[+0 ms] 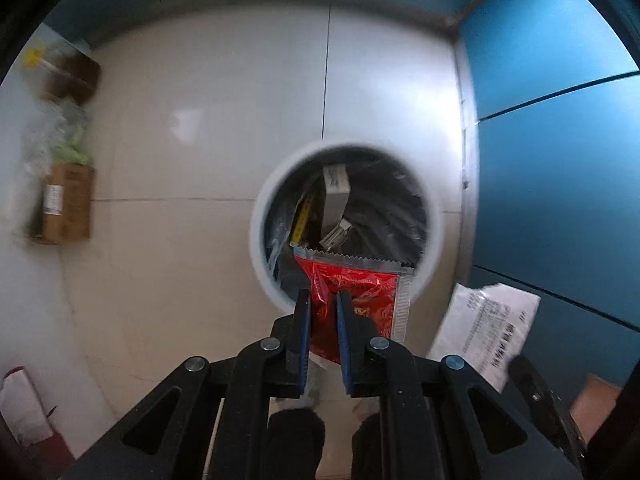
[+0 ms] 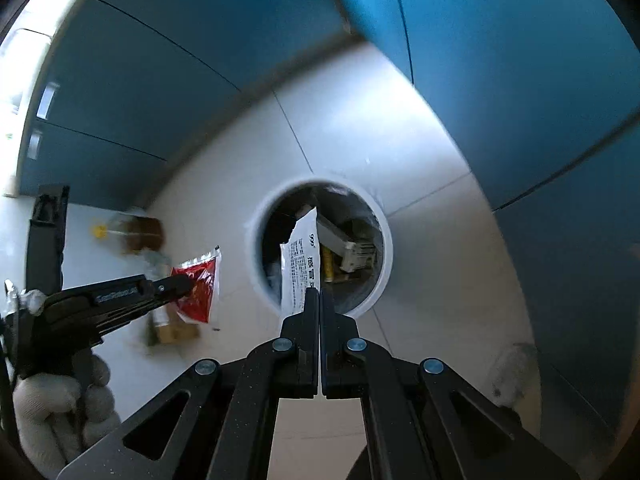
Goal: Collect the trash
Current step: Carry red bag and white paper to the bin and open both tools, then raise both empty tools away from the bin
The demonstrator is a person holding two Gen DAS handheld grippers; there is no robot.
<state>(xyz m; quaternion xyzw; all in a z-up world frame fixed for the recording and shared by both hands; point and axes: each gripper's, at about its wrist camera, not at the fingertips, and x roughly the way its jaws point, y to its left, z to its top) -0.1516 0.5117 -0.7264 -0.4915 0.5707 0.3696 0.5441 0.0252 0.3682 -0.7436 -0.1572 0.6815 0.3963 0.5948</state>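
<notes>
We clamp a crinkled red foil sachet [image 1: 352, 292] in our left hand-held gripper [image 1: 323, 300] and a white printed paper packet [image 2: 300, 268] in our right hand-held gripper [image 2: 319, 294], both above the round white-rimmed trash bin [image 1: 260, 216].

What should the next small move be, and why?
Probably open the right gripper: its white packet hangs over the open bin. The left gripper holds the red packet at the bin's rim.
</notes>
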